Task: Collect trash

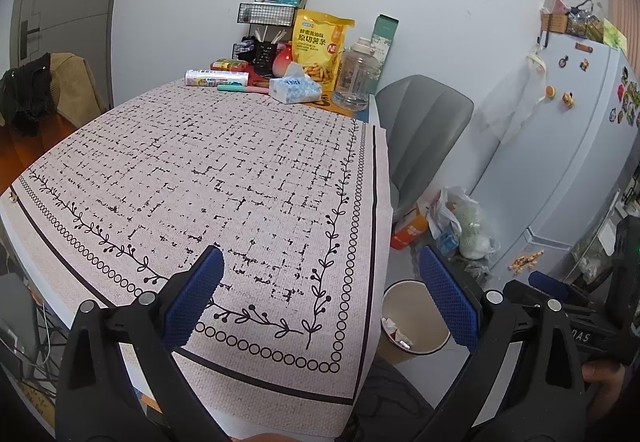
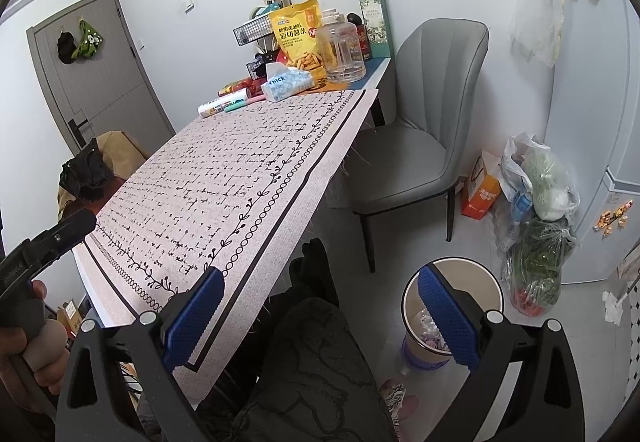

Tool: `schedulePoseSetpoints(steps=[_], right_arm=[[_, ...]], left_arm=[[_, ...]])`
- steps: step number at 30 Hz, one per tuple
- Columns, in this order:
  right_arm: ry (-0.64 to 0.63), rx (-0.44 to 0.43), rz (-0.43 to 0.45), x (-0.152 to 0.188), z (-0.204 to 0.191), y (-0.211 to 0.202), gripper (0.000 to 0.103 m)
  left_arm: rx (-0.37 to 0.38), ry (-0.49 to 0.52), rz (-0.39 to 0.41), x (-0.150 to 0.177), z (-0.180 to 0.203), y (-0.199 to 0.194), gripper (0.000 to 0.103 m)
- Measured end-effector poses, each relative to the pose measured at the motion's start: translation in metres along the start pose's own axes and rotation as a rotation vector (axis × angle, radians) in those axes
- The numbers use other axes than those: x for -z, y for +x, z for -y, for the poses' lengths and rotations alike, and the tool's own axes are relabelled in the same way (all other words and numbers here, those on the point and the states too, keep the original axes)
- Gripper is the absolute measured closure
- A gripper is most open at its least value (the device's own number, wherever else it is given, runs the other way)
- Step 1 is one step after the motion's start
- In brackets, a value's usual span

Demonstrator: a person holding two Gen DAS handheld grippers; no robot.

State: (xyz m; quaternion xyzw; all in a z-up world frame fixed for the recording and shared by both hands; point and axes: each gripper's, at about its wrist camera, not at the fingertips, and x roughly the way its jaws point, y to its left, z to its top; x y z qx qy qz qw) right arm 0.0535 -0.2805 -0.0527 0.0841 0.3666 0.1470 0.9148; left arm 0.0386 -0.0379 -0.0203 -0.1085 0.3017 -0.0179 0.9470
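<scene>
Trash already lies in the round cream-walled waste bin [image 2: 414, 306] on the floor beside the counter's near right corner: crumpled clear wrappers and scraps show at its bottom in both views. Your left tongs [image 1: 320, 298] stand wide open and empty above the near edge of the counter [image 1: 60, 258], blue pads well apart. Your right tongs [image 2: 320, 318] are spread just as wide, holding nothing, hanging off the counter's corner with the right pad over the bin's mouth.

Moving outward, the pale woven mat with black dashes and a leaf border [image 1: 224, 170] carries no loose scrap that I can see. At the far end sit a blue-and-white tissue pack [image 1: 295, 89], a yellow snack bag [image 1: 320, 46], a clear plastic jug [image 1: 357, 76] and a white roll [image 1: 216, 77]; these look like kept goods, not litter. I judge the collecting done or nearly so. What may remain is floor clutter by the white fridge [image 1: 560, 146]: plastic bags [image 2: 536, 178], an orange carton [image 2: 482, 192] and small orange bits [image 1: 526, 261], though whether they count as trash I cannot tell.
</scene>
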Motion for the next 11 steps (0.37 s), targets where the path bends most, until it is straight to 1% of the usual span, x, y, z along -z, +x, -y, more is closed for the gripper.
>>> schedulePoseSetpoints(steps=[5,8,11], right_arm=[[0.015,-0.002,-0.011,-0.0012,-0.0004,0.0023,0.008],[0.022,0.001,-0.004,-0.0027,-0.0002,-0.0018,0.008],[0.028,0.005,-0.008,-0.0035,-0.0002,-0.0041,0.008]], left_arm=[[0.005,-0.014,-0.025,-0.0017,-0.0001,0.0016,0.006],[0.000,0.002,-0.024,-0.0029,0.0026,-0.0030,0.006],[-0.003,-0.004,-0.028,-0.0022,0.0011,-0.0072,0.006]])
